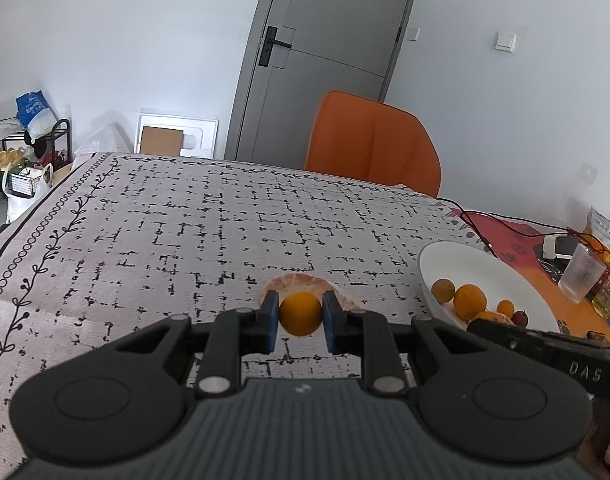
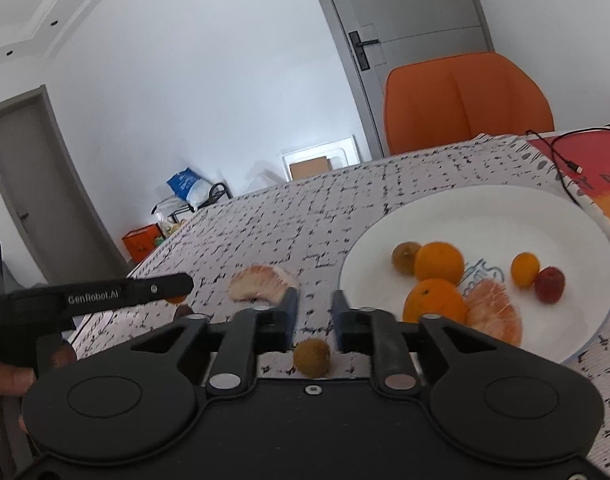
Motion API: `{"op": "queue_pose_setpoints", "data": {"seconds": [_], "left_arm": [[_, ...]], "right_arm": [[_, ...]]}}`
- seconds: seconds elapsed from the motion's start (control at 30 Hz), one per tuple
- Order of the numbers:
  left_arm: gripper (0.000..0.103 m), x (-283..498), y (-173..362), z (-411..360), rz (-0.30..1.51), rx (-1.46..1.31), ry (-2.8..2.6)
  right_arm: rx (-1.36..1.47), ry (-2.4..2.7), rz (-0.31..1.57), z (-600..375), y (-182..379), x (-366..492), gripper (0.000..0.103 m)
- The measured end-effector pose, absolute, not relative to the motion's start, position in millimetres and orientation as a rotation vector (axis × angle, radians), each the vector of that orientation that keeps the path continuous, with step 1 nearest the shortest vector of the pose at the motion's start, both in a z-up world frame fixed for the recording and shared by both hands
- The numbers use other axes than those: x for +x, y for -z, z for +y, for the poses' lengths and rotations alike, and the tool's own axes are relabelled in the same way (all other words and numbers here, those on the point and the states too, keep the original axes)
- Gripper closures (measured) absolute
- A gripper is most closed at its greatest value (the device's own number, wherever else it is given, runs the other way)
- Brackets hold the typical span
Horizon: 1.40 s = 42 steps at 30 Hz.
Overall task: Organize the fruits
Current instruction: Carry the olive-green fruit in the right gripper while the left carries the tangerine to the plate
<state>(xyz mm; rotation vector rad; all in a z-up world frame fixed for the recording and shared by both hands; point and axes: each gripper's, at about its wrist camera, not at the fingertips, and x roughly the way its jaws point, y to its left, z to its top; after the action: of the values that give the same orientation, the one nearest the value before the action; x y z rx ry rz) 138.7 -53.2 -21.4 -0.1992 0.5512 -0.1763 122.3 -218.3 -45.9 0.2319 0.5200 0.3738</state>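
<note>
Small orange (image 1: 300, 313) clamped off cloth; six fruits on white plate (image 2: 505, 208).

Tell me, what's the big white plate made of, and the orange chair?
The plate looks like glazed ceramic, smooth and evenly white with a thin blue rim line, though it could be hard plastic. The orange chair looks padded and covered in soft matte fabric or faux leather: it has a stitched seam down the middle and no shine.

Your left gripper (image 1: 301, 322) hides most of the pomelo segment (image 1: 301, 282); the plate (image 1: 457, 256) of fruit is partly covered
</note>
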Motion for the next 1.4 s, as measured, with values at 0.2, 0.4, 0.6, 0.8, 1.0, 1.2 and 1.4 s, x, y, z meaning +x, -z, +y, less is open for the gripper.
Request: {"op": "queue_pose_setpoints", "data": {"seconds": [0.2, 0.4, 0.6, 0.8, 1.0, 1.2, 1.4], "left_arm": [[0.082, 138, 28, -44, 0.563, -0.21, 0.17], [0.082, 135, 31, -33, 0.572, -0.226, 0.158], [0.082, 136, 34, -25, 0.581, -0.241, 0.152], [0.082, 136, 34, -26, 0.586, -0.236, 0.16], [0.082, 139, 30, -40, 0.579, -0.219, 0.181], [0.082, 144, 25, -63, 0.573, -0.196, 0.22], [0.082, 148, 20, -89, 0.567, -0.167, 0.263]], "right_arm": [[0.201, -0.385, 0.549, -207, 52, 122, 0.07], [0.165, -0.372, 0.584, -196, 60, 127, 0.07], [0.09, -0.351, 0.611, -182, 66, 132, 0.074], [0.092, -0.369, 0.604, -181, 65, 129, 0.081], [0.174, -0.333, 0.507, -207, 45, 119, 0.081], [0.214, -0.273, 0.47, -238, 38, 115, 0.081], [0.248, -0.212, 0.456, -266, 40, 112, 0.081]]}}
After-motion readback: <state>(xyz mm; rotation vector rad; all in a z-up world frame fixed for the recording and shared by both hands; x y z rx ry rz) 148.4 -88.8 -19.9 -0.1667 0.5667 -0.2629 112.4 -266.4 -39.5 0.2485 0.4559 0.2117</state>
